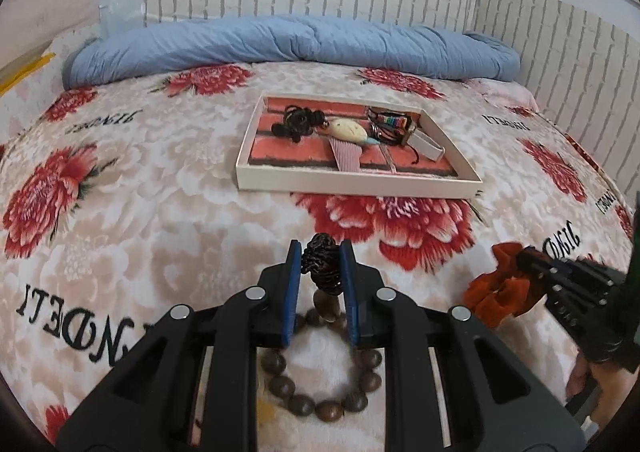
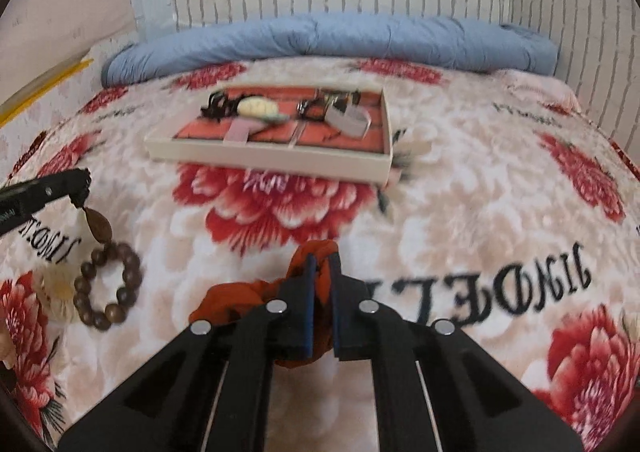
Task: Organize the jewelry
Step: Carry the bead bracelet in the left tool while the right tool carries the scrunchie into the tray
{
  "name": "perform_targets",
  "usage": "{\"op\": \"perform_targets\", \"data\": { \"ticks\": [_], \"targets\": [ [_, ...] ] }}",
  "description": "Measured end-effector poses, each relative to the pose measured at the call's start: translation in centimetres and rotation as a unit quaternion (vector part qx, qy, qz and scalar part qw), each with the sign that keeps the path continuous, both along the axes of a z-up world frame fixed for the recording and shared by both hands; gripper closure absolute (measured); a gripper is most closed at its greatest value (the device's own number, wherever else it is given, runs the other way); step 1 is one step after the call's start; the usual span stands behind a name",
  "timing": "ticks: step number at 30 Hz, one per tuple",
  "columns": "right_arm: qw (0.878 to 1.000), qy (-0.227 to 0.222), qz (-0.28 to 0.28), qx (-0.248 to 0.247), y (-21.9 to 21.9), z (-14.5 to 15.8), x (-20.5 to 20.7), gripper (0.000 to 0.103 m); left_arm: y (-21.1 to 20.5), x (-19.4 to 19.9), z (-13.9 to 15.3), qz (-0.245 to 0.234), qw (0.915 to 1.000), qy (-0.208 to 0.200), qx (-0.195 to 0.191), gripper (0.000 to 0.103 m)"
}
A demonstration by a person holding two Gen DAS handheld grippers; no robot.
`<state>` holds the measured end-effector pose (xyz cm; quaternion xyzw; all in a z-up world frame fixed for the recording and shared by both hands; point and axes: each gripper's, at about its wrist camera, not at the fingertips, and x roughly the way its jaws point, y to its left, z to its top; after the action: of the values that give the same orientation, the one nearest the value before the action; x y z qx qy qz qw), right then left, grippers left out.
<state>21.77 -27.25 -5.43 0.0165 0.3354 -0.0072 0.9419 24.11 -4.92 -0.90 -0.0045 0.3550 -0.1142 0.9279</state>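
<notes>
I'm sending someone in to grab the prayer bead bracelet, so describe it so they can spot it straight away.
On the floral bedspread, nearer than the shallow cream tray, the left gripper pinches a dark knotted cord. Below it hangs the wooden bead bracelet, a ring of round brown beads under one larger oval bead. The orange fabric scrunchie in the right gripper is soft cloth, not beads.

One tray (image 1: 356, 181), one bead bracelet (image 1: 320, 392), one scrunchie (image 1: 494, 294)

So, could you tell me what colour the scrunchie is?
Orange scrunchie, clearest in the right wrist view.
</notes>
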Motion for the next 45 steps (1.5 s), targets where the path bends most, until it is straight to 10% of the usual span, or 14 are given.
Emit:
{"op": "perform_targets", "data": {
  "ticks": [21, 45],
  "targets": [
    [0.996, -0.078, -0.017, 0.042, -2.9, 7.4, 11.8, 0.097, -4.3, 11.4, 4.5, -0.006, 0.9989, -0.039, -0.025, 0.085],
    [0.994, -0.076, -0.074, 0.037, -5.2, 0.1, 24.2, 0.097, -7.7, 24.7, -1.0, -0.020, 0.9994, -0.016, 0.022, 0.084]
  ]
}}
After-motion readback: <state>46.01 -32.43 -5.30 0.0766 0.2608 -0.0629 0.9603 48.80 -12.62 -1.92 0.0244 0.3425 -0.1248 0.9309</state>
